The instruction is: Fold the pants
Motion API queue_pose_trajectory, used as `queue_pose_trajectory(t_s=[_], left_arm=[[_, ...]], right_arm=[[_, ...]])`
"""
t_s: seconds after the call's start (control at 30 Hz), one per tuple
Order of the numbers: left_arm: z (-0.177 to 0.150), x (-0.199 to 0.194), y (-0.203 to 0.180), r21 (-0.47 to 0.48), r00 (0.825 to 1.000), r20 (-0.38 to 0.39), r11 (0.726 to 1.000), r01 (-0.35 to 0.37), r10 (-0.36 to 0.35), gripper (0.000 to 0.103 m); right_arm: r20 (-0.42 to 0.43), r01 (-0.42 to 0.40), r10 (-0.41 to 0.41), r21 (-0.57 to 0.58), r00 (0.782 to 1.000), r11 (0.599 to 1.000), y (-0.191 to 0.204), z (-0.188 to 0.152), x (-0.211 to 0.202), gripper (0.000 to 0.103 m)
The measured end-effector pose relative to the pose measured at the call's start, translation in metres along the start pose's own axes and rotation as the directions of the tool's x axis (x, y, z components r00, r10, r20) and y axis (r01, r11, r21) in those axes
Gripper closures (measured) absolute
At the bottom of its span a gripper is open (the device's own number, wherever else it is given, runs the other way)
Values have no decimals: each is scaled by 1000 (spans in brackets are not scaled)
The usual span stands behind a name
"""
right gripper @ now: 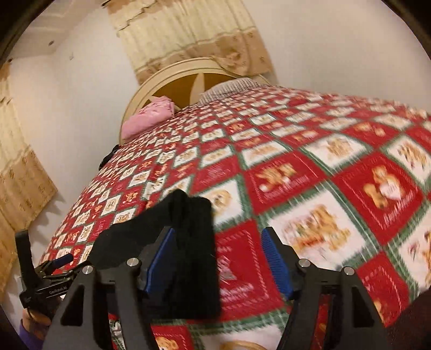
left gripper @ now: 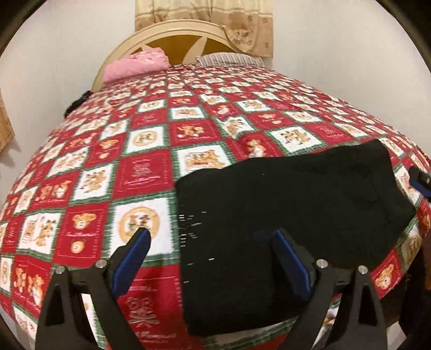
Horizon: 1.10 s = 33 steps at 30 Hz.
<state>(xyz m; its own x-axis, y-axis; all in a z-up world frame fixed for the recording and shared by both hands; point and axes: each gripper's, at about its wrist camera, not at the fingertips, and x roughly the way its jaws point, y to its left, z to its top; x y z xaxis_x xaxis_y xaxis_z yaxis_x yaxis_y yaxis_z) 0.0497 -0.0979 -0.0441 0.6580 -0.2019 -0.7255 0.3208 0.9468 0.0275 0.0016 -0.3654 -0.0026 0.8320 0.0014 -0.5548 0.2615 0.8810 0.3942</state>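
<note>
White walls, beige curtain (patterned) — arched cream headboard

We saw the pants as matt black cloth, soft and light-absorbing. The bedspread was printed woven cloth, faintly ribbed. The left gripper had matt black plastic arms, ridged blue rubbery pads and shiny metal pivot pins. The headboard looked like smooth painted wood.

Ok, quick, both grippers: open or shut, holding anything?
Left gripper: open, holding nothing, over the pants.
Right gripper: open, holding nothing; pants edge lies between its fingers.
</note>
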Motion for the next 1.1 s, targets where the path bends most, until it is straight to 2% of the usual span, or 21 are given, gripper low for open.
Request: queue_pose_trajectory(t_s=[0.1, 0.2, 0.33, 0.53, 0.63, 0.83, 0.9, 0.97, 1.0, 1.03, 1.1], left_arm=[[3, 3, -1, -34, 999, -9, 998, 46, -46, 8], [5, 11, 0, -85, 997, -22, 993, 78, -81, 8], [1, 23, 2, -139, 993, -62, 986, 94, -103, 7], [-5, 31, 14, -233, 987, -79, 965, 119, -140, 0], [-6, 32, 10, -223, 989, -74, 969, 107, -126, 0], [-7, 32, 7, -209, 992, -65, 973, 93, -109, 0], [-7, 32, 6, -213, 991, -65, 972, 97, -113, 0], [-7, 32, 2, -205, 992, -63, 974, 98, -113, 0], [-7, 31, -1, -191, 992, -62, 977, 94, -107, 1], [-7, 31, -4, -178, 994, -59, 980, 85, -97, 4], [-7, 30, -8, -158, 995, -55, 985, 70, -80, 8]], right_arm=[[-9, -40, 41, 87, 999, 995, -15, -5, 2, 35], [-26, -70, 73, 121, 997, 990, -20, -10, 9, 35], [-3, -49, 49, 64, 999, 997, -11, -19, 12, 29], [-54, -110, 111, 27, 992, 994, 13, -34, 19, 26], [-73, -99, 97, -19, 993, 995, 30, -42, 22, 25], [-66, -3, -7, -151, 998, 988, 54, -52, 30, 23], [-68, 26, -40, -187, 997, 982, 57, -53, 32, 24], [-64, 80, -99, -250, 993, 965, 64, -54, 34, 35], [-55, 97, -116, -276, 992, 956, 67, -56, 34, 37], [-47, 100, -118, -286, 992, 953, 69, -57, 33, 44], [-41, 97, -113, -293, 993, 951, 71, -60, 32, 50]])
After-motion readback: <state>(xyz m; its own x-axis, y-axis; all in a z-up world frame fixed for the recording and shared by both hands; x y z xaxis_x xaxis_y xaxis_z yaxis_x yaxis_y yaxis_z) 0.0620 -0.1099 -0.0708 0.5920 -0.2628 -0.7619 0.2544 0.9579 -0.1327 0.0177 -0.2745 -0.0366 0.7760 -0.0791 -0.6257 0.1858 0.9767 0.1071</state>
